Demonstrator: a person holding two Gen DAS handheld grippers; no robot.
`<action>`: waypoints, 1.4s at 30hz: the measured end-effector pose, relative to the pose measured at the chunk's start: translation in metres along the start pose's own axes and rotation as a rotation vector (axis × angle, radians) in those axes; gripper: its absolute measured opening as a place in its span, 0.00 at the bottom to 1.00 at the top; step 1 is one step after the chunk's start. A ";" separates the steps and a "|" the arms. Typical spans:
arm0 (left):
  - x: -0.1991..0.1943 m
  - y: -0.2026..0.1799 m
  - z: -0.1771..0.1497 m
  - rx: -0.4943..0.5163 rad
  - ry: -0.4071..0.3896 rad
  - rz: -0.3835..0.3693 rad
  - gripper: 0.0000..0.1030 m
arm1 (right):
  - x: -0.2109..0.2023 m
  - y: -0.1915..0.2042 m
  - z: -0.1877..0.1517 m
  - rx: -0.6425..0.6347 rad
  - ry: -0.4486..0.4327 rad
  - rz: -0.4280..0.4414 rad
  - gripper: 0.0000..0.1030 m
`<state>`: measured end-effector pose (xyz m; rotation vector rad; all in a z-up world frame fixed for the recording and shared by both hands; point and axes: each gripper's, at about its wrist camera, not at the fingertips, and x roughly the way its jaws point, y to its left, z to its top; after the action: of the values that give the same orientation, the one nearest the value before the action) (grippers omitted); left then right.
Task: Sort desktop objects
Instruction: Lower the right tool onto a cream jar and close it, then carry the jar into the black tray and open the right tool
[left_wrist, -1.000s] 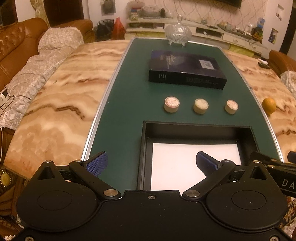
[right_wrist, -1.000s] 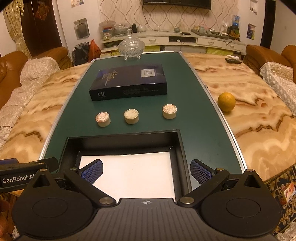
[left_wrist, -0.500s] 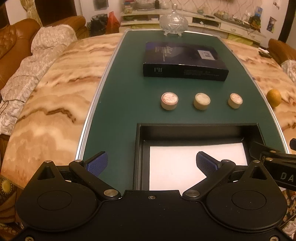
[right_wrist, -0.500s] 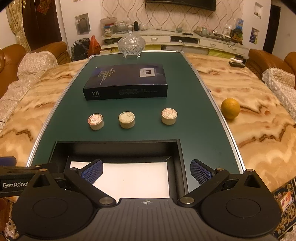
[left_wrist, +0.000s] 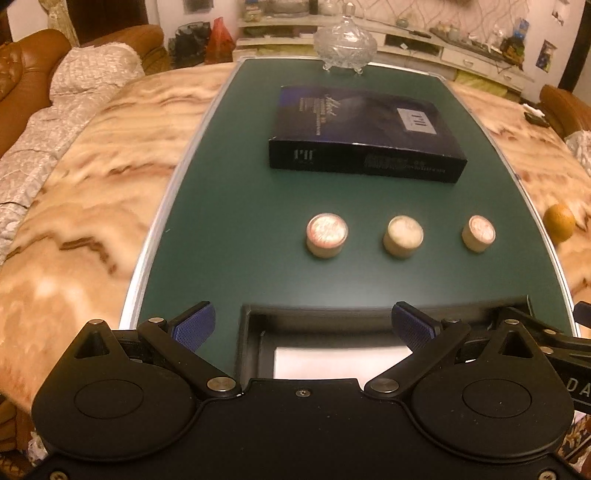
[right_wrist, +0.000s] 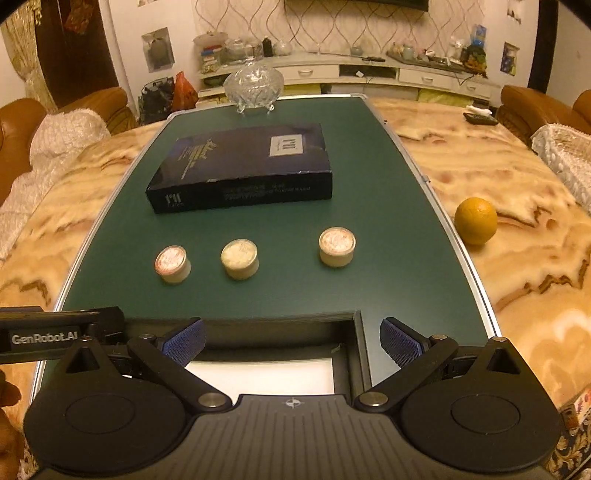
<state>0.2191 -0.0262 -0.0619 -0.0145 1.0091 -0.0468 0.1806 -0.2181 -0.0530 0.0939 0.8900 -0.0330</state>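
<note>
Three small round cream jars stand in a row on the green mat: left (left_wrist: 327, 234) (right_wrist: 172, 264), middle (left_wrist: 403, 235) (right_wrist: 239, 258), right (left_wrist: 478, 233) (right_wrist: 337, 246). A dark blue box (left_wrist: 364, 133) (right_wrist: 243, 166) lies behind them. A black open tray with a white floor (left_wrist: 340, 356) (right_wrist: 266, 373) sits at the near edge. My left gripper (left_wrist: 302, 326) is open and empty over the tray's left part. My right gripper (right_wrist: 293, 341) is open and empty over the tray's right corner.
A glass lidded bowl (left_wrist: 345, 44) (right_wrist: 254, 86) stands at the mat's far end. An orange (right_wrist: 475, 220) (left_wrist: 559, 223) lies on the marble table right of the mat. Sofas flank the table. A remote (right_wrist: 480, 119) lies far right.
Both grippers have moved forward over the tray toward the jars, which now look nearer. Both stay open. No object has moved.
</note>
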 end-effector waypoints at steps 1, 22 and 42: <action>0.004 -0.001 0.003 -0.001 0.002 -0.004 1.00 | 0.003 -0.002 0.003 0.007 -0.005 -0.002 1.00; 0.044 -0.002 0.004 -0.022 0.073 0.016 1.00 | 0.116 -0.018 0.065 -0.031 0.118 -0.080 0.81; 0.043 0.011 -0.005 -0.048 0.076 -0.004 1.00 | 0.159 -0.024 0.075 -0.046 0.176 -0.115 0.43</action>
<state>0.2378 -0.0170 -0.1013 -0.0591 1.0859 -0.0263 0.3366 -0.2477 -0.1316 0.0025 1.0708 -0.1133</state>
